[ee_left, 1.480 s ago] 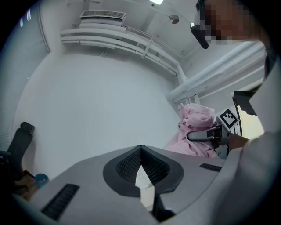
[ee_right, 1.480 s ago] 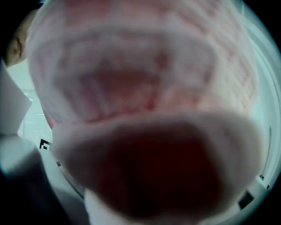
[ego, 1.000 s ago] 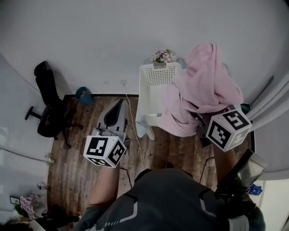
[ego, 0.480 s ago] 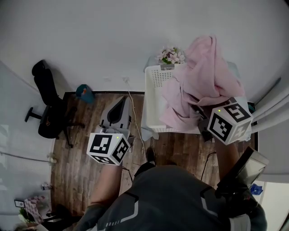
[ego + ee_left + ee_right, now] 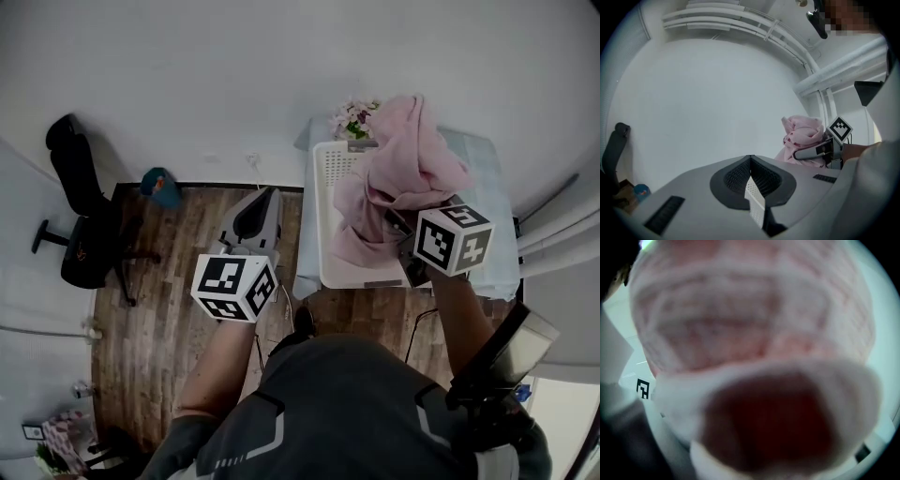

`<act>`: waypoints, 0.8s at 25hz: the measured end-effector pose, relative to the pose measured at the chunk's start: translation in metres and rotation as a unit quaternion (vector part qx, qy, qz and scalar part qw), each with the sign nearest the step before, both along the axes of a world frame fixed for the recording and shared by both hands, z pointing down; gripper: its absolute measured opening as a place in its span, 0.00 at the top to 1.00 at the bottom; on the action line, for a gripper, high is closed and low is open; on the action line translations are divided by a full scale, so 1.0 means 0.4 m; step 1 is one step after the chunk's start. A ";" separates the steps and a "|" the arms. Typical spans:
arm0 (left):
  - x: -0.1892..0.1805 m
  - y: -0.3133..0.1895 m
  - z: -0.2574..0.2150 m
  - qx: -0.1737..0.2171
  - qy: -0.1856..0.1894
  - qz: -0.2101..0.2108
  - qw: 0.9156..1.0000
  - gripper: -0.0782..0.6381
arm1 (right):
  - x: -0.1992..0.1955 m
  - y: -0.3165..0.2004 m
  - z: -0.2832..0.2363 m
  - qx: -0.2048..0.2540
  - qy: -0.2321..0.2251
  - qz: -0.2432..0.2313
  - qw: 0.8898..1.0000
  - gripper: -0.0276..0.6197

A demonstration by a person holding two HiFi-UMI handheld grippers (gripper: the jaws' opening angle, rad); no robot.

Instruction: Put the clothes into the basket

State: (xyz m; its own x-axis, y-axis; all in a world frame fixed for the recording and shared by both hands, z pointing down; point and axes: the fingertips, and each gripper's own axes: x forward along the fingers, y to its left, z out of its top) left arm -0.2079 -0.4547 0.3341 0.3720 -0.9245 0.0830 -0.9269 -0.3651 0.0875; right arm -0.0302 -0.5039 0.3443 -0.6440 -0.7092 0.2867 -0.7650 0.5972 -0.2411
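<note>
A white slatted basket (image 5: 328,220) stands on a pale blue table (image 5: 487,178) by the wall. My right gripper (image 5: 403,230) is shut on a bunched pink garment (image 5: 403,164), which hangs over the right half of the basket. The same cloth (image 5: 750,324) fills the right gripper view and hides the jaws. In the left gripper view the pink garment (image 5: 802,136) shows in the right gripper (image 5: 808,153). My left gripper (image 5: 255,217) hovers over the floor left of the basket, shut with nothing in it (image 5: 751,161).
A small pot of flowers (image 5: 354,117) sits behind the basket. A black office chair (image 5: 75,220) and a teal object (image 5: 161,186) stand on the wooden floor at left. A white cable (image 5: 258,183) runs down from the wall. Curtains (image 5: 562,234) hang at right.
The right gripper has carried the pink garment from beside the basket to over it. The basket and table now lie closer below me. The left gripper has shifted slightly right.
</note>
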 end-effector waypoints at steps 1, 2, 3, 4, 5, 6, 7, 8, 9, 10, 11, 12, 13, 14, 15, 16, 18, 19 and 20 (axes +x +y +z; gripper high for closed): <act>-0.014 -0.016 0.018 -0.007 0.003 -0.002 1.000 0.88 | -0.014 -0.016 0.027 -0.011 0.006 0.000 1.000 0.42; -0.024 -0.033 0.037 -0.014 0.003 -0.002 1.000 0.88 | -0.026 -0.032 0.054 -0.021 0.012 -0.001 1.000 0.42; -0.029 -0.049 0.058 -0.021 0.001 0.000 1.000 0.88 | -0.036 -0.047 0.081 -0.031 0.016 -0.003 0.999 0.42; -0.031 -0.064 0.079 -0.029 -0.001 0.002 1.000 0.88 | -0.043 -0.060 0.108 -0.041 0.020 -0.004 0.999 0.42; -0.032 -0.078 0.101 -0.037 0.000 0.004 0.999 0.88 | -0.048 -0.070 0.136 -0.053 0.024 -0.005 0.998 0.42; -0.031 -0.092 0.123 -0.046 0.004 0.006 0.999 0.88 | -0.051 -0.080 0.166 -0.066 0.029 -0.005 0.997 0.42; -0.032 -0.105 0.145 -0.055 0.009 0.006 0.998 0.88 | -0.054 -0.088 0.196 -0.079 0.036 -0.006 0.996 0.42; -0.033 -0.119 0.166 -0.063 0.013 0.007 0.998 0.88 | -0.057 -0.096 0.227 -0.092 0.042 -0.006 0.995 0.42; -0.037 -0.132 0.185 -0.070 0.013 0.006 0.997 0.88 | -0.062 -0.103 0.257 -0.105 0.048 -0.008 0.993 0.42; -0.041 -0.144 0.204 -0.075 0.011 0.005 0.997 0.88 | -0.069 -0.108 0.284 -0.117 0.054 -0.010 0.992 0.42; -0.046 -0.155 0.222 -0.080 0.007 0.003 0.997 0.88 | -0.076 -0.111 0.310 -0.129 0.059 -0.014 0.990 0.42; -0.051 -0.165 0.242 -0.086 0.003 0.002 0.996 0.88 | -0.083 -0.112 0.335 -0.141 0.065 -0.017 0.988 0.42; -0.056 -0.173 0.265 -0.093 0.002 0.000 0.996 0.88 | -0.089 -0.111 0.360 -0.153 0.072 -0.020 0.985 0.42; -0.061 -0.180 0.290 -0.102 0.003 -0.003 0.995 0.88 | -0.094 -0.110 0.387 -0.167 0.080 -0.022 0.983 0.42; -0.066 -0.189 0.315 -0.113 0.005 -0.005 0.994 0.88 | -0.098 -0.111 0.414 -0.180 0.087 -0.024 0.979 0.42; -0.071 -0.198 0.338 -0.122 0.006 -0.007 0.992 0.88 | -0.103 -0.113 0.440 -0.193 0.095 -0.026 0.976 0.42; -0.077 -0.216 0.381 -0.138 0.011 -0.009 0.990 0.88 | -0.111 -0.120 0.494 -0.219 0.107 -0.030 0.969 0.42; -0.077 -0.221 0.403 -0.147 0.015 -0.008 0.989 0.88 | -0.113 -0.122 0.520 -0.231 0.113 -0.030 0.966 0.42; -0.074 -0.223 0.426 -0.156 0.018 -0.005 0.987 0.88 | -0.113 -0.122 0.546 -0.243 0.118 -0.029 0.962 0.42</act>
